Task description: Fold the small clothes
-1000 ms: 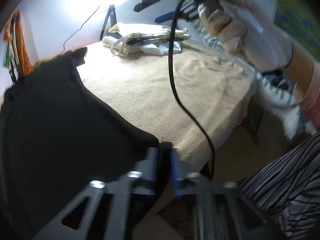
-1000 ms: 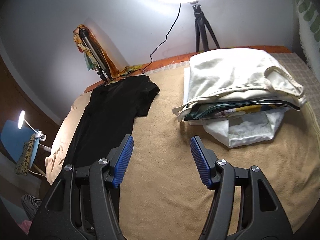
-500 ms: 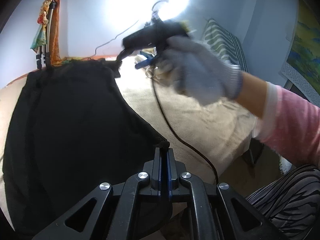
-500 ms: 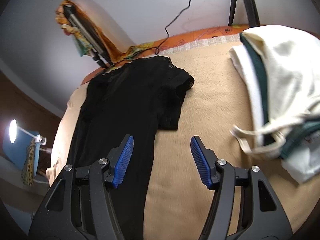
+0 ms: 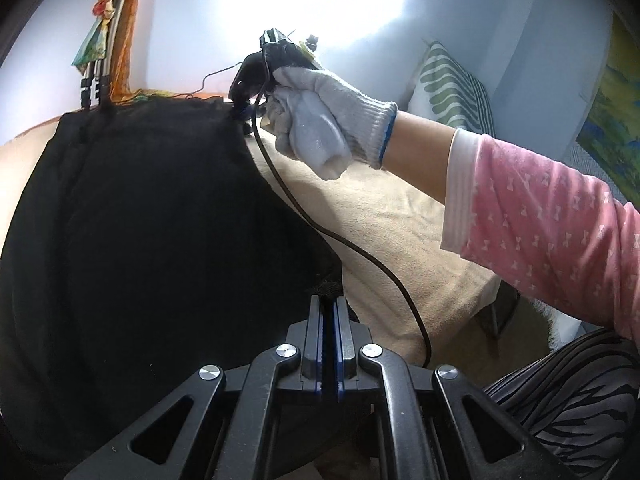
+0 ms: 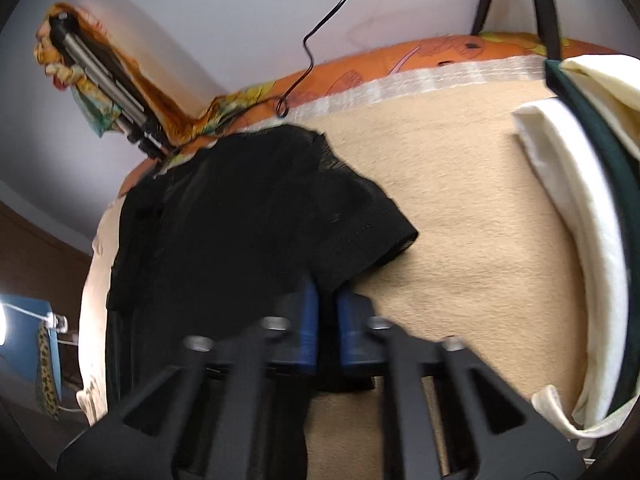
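No readable text, label, brand, number or sign is found in either view.

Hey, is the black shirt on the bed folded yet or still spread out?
Still spread out. The black shirt lies flat on the blanket, sleeve out to the side, no fold showing.
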{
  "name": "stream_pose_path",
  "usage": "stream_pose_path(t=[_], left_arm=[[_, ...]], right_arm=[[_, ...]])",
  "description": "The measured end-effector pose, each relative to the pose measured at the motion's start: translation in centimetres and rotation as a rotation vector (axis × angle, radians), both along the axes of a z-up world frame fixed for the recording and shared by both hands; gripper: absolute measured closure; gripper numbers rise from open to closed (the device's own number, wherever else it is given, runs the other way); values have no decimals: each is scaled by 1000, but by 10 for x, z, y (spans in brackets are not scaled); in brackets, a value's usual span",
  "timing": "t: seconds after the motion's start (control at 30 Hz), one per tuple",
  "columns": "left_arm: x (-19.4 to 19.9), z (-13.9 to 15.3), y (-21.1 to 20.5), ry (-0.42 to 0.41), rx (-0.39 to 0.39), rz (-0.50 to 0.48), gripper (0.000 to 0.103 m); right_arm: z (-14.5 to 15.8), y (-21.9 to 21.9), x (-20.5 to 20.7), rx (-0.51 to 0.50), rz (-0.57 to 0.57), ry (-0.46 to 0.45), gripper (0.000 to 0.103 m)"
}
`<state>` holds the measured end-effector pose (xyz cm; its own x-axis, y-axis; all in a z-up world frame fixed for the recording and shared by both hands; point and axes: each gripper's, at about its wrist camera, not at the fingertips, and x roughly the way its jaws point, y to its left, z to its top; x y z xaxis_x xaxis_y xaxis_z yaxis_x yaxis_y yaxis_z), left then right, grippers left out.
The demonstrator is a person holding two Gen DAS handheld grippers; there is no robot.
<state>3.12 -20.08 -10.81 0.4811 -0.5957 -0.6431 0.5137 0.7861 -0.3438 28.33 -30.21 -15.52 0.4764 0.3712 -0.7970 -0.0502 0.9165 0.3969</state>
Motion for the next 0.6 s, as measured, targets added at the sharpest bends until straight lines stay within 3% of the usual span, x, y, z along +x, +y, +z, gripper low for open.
stream_pose_path(t=[0.23,0.6], left_arm=[[-3,5,25,0,-57,70,102],[-15,1,92,58,-163,237,102]], right_arm=[[29,28,1,-134,23,-45,98],[75,127,7,-376,143,-105,99]])
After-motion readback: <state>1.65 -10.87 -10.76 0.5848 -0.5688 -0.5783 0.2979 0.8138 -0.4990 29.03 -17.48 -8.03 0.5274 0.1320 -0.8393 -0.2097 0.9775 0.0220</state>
